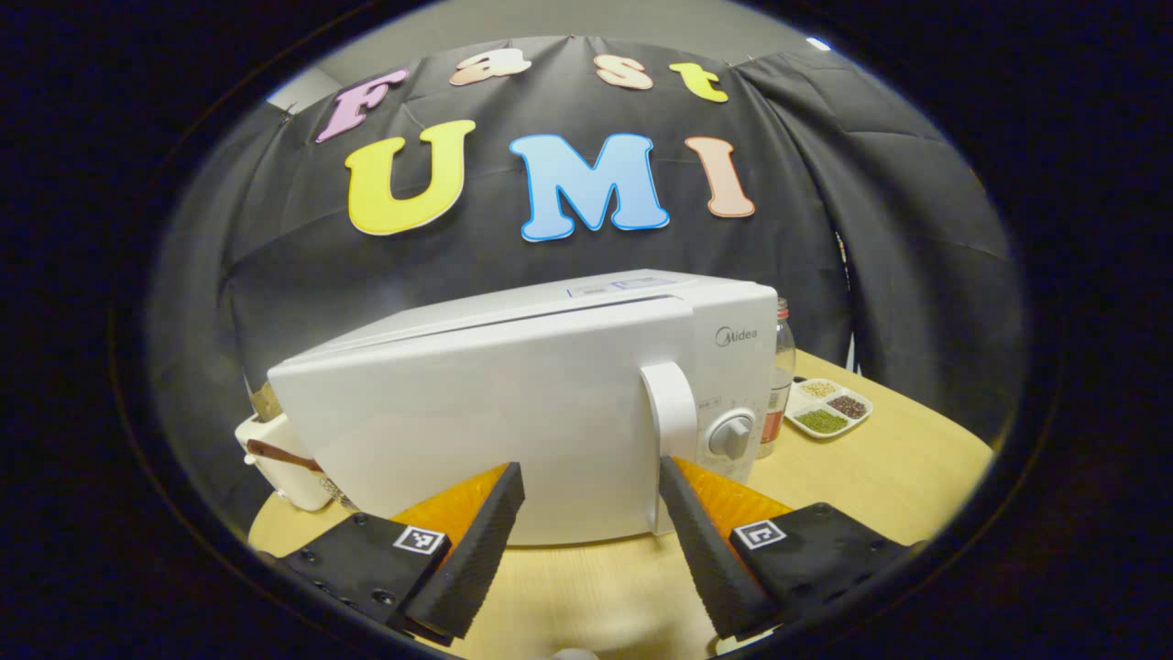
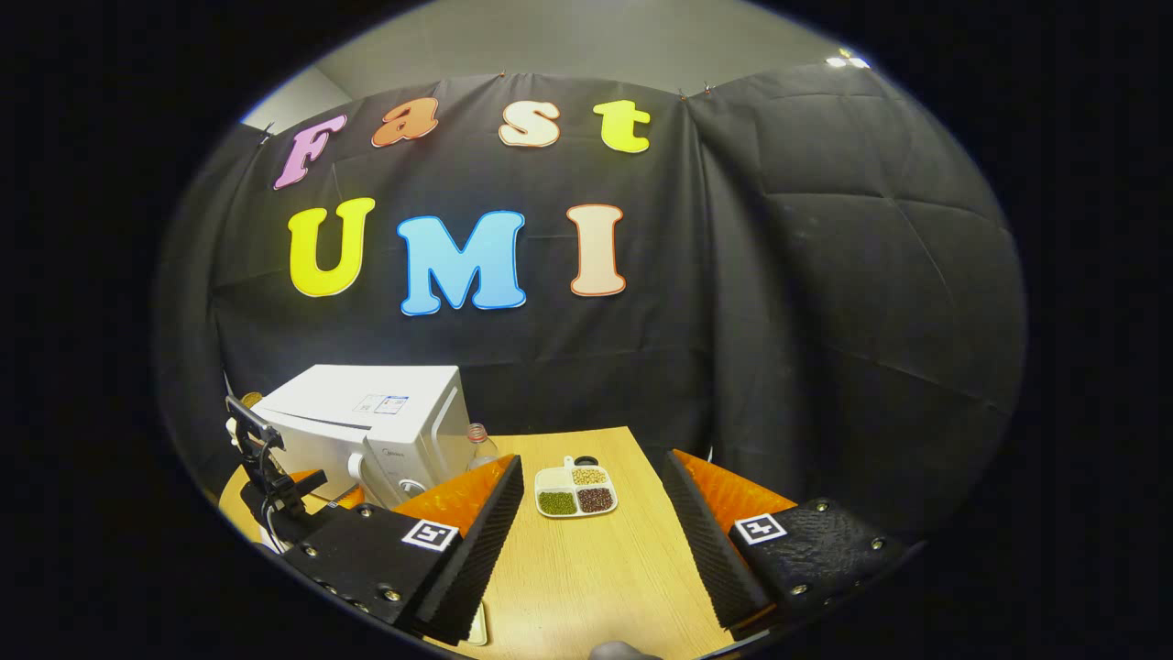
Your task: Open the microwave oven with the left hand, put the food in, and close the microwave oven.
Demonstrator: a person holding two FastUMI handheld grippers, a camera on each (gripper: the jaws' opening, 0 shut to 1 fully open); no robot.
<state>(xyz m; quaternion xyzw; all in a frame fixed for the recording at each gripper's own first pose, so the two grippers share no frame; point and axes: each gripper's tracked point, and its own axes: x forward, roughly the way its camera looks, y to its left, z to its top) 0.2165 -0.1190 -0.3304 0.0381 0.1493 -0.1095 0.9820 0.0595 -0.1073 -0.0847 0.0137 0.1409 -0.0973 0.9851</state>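
The left gripper [image 1: 591, 500] has its jaws spread wide with nothing between them. Straight ahead of them, close up, stands the microwave [image 1: 513, 403], its door shut. The door's handle [image 1: 672, 412] sits just above the right-hand jaw, apart from it, and the dial [image 1: 731, 436] is just to the right of the handle. Past the microwave to the right of the jaws stands a bottle [image 1: 782, 367], and farther right a divided dish [image 1: 827, 409] of food lies on the desk [image 1: 898, 477]: pale, dark and green grains in separate compartments. To the left of the jaws, beside the microwave, a white container [image 1: 275, 467] is partly hidden.

The right gripper [image 2: 591, 504] also has its jaws wide apart and empty, held over the desk [image 2: 586, 577]. The dish [image 2: 575, 495] lies on the desk ahead, between the two jaws as seen from here and well short of touching either. Beyond the left-hand jaw is the microwave [image 2: 367, 422], door closed, with the bottle [image 2: 478, 442] at its right side. The other gripper [image 2: 275, 477] shows in front of the microwave, at the far left of this gripper's jaws.
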